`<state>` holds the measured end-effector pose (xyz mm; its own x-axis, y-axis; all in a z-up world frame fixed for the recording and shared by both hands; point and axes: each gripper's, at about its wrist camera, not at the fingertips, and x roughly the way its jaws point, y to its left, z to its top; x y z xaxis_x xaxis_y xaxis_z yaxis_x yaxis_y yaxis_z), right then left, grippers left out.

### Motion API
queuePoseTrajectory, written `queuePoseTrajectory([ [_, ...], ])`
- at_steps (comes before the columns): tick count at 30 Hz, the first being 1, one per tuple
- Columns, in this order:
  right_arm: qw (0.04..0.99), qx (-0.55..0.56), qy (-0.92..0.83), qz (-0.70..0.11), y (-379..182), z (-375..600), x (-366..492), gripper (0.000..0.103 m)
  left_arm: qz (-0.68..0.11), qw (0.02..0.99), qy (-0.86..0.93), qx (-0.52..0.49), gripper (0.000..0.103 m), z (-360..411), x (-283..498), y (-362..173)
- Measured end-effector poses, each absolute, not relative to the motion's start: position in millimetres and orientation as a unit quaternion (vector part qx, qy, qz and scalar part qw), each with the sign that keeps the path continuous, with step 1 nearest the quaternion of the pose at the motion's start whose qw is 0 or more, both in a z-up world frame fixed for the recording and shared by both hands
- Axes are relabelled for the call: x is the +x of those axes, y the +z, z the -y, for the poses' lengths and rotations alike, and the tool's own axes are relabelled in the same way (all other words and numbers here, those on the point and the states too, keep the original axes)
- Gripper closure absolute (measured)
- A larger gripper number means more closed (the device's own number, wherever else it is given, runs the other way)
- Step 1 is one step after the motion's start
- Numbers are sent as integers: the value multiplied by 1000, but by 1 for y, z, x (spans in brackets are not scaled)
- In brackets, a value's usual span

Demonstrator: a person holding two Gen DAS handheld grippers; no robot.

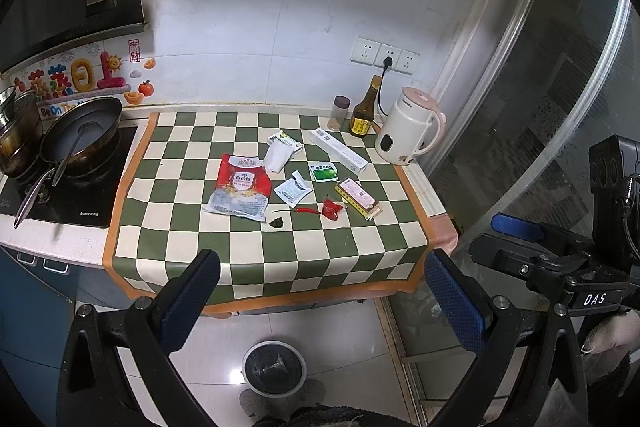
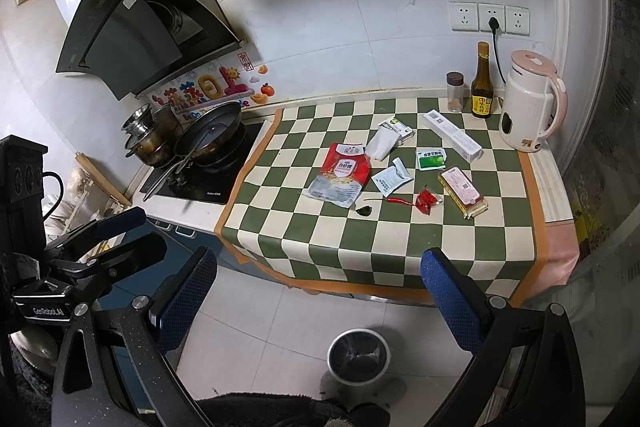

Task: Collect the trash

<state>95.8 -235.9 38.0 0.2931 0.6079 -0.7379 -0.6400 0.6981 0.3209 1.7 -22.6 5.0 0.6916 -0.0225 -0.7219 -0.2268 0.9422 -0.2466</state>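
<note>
Left wrist view: our left gripper [image 1: 320, 291] is wide open and holds nothing. Our right gripper [image 2: 318, 287] too, above the bin [image 2: 358, 357], apart from the wrappers [image 2: 340, 179].

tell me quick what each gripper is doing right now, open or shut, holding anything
Left gripper: open, holding nothing.
Right gripper: open, holding nothing.
</note>
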Motion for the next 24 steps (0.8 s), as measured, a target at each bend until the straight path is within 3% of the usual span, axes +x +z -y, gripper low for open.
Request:
queuePoseTrajectory([
  [24,801,-24,390,-454,43,230,88,0,-391,905,53,-161,0,25,2,7],
])
